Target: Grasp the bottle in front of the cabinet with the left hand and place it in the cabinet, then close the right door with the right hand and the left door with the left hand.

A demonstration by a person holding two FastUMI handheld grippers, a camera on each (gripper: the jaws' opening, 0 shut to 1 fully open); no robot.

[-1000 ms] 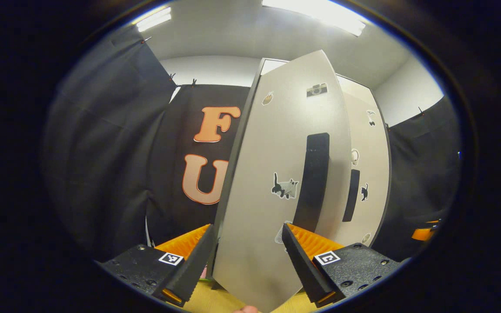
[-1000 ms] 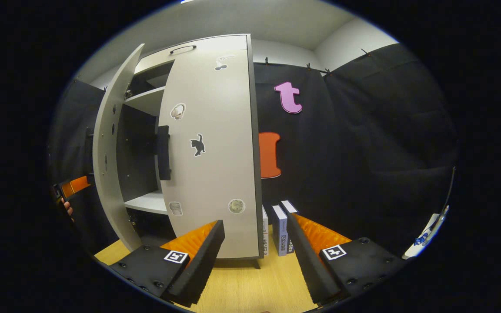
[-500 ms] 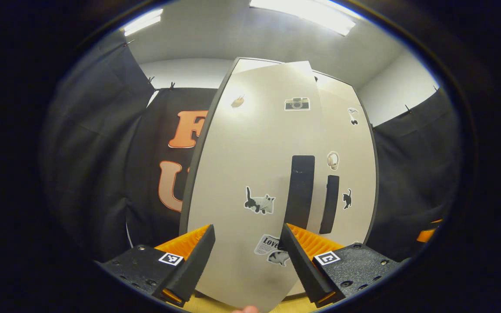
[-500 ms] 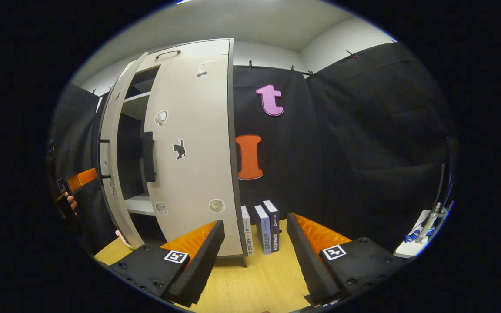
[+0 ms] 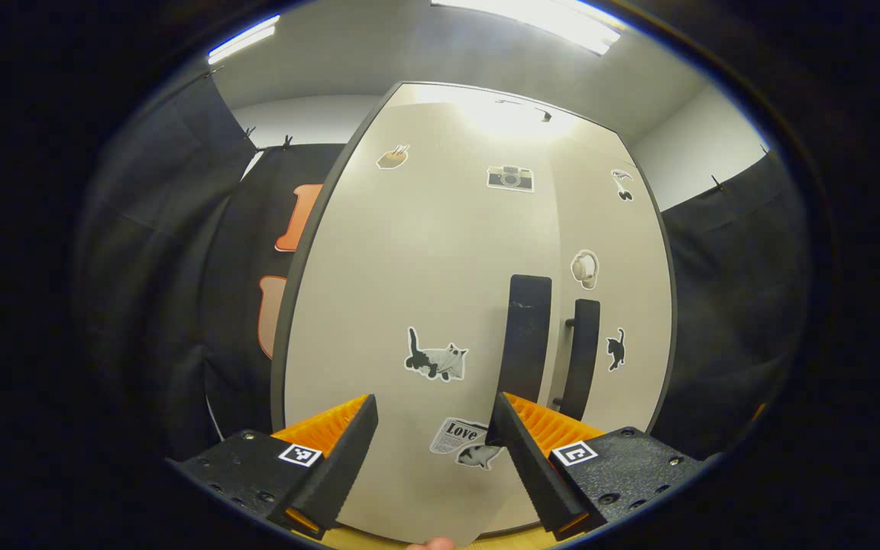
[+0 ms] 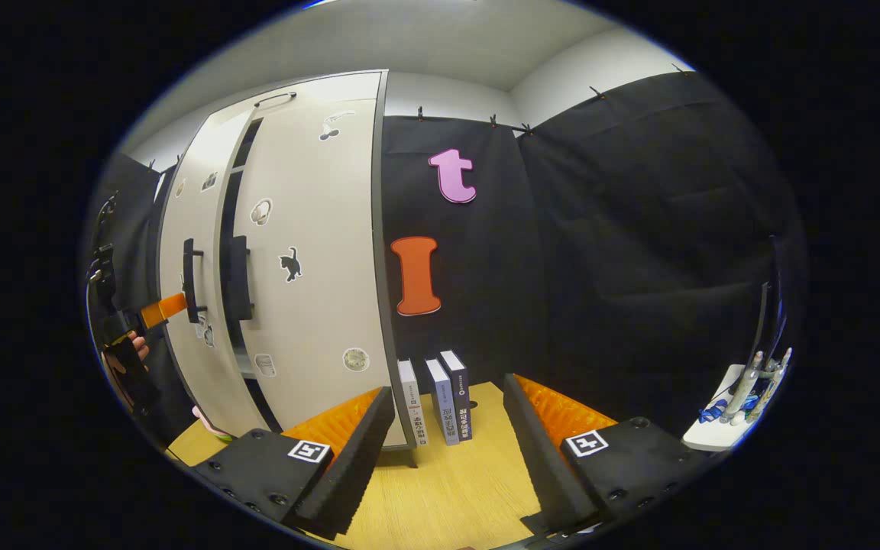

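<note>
Cabinet doors nearly shut; bottle unseen, behind them.
Left gripper [image 5: 432, 451] wide, empty, at left door [image 5: 409, 305]; dark slit remains at 10 o'clock beside right door [image 6: 310, 252]. Right gripper [image 6: 448, 458] wide over table [image 6: 448, 496]. Gap narrower vs 0.5 s ago.

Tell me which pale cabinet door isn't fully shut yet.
The left pale cabinet door: in the right gripper view a dark gap separates it from the right pale cabinet door, which sits flush. The left gripper faces it, open.
</note>
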